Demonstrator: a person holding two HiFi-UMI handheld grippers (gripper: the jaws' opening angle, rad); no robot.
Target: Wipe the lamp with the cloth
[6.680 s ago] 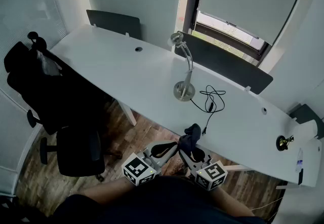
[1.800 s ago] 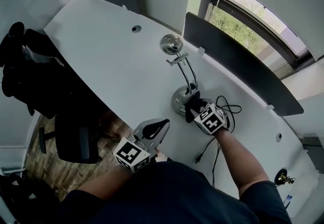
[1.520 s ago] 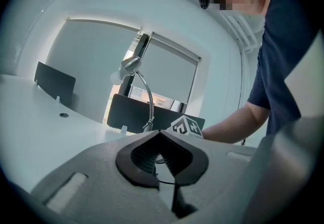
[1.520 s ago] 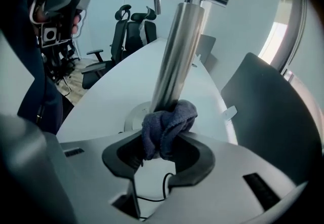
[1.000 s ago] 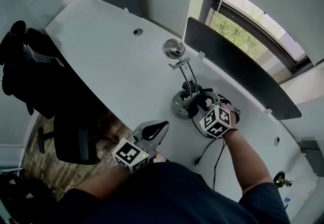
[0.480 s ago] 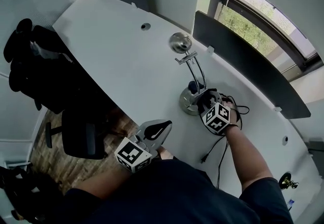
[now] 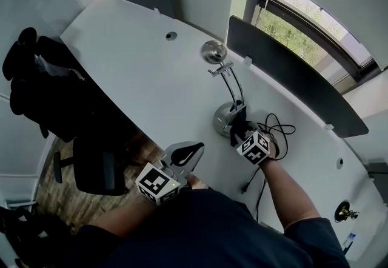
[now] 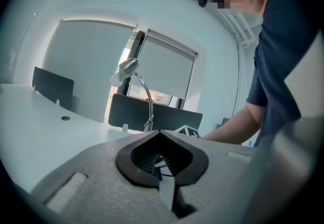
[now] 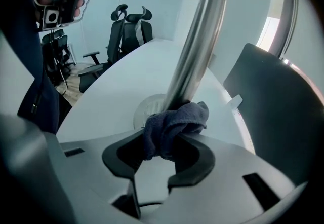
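Here's the lamp, all silver metal: a round flat base, a slim curved stem and a small rounded head on a cross-bar, standing on the white desk just in front of the dark divider panel. From the right gripper view the stem is a shiny tube rising out of the ribbed base. The right gripper is clamped tight on the dark blue-grey cloth, which bulges out past the jaws and presses against the foot of the stem, just above the base. A black cable loops on the desk beside that gripper. The left gripper hangs at the desk's near edge, well apart from the lamp, jaws pressed together on nothing. Several seconds ago both grippers sat back by the body with the cloth at the desk edge; since then the right one has carried it across to the lamp, while the left has stayed low.
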